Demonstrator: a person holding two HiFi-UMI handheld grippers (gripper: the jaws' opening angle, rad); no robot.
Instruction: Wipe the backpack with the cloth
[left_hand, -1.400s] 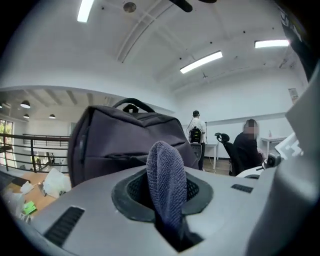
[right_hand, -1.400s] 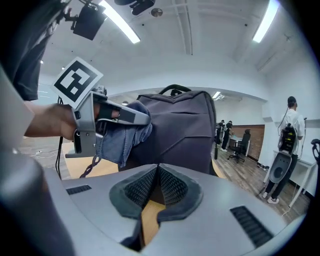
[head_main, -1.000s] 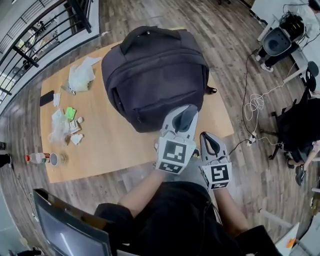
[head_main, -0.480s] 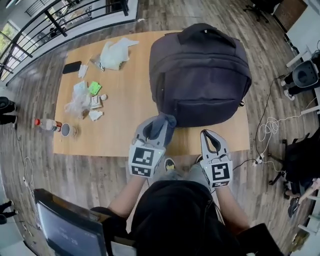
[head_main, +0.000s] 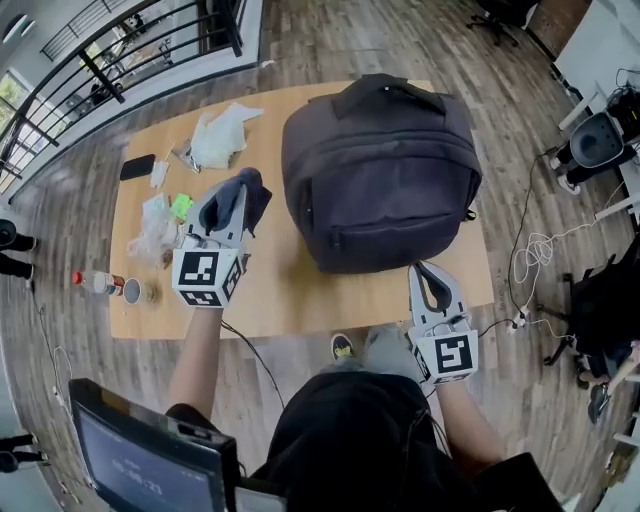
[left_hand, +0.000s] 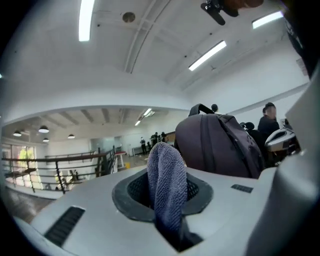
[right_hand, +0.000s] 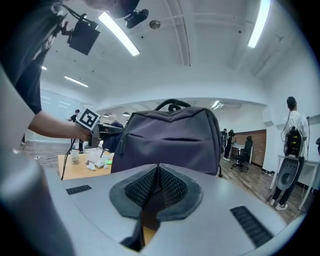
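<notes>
Table clutter (head_main: 157, 226) too small

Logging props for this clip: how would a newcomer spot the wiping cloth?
Find the wooden table bearing a big dark backpack. Left of the backpack, the left gripper is shut on the cloth: a dark blue-grey fold, unlike the pale wrappers beside it.

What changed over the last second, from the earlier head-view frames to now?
The left gripper, still shut on the cloth, swung away from the near face of the backpack to its left, over the table. Nothing was picked up or let go. The right gripper stayed shut and empty by the table's near edge; the backpack did not move.
</notes>
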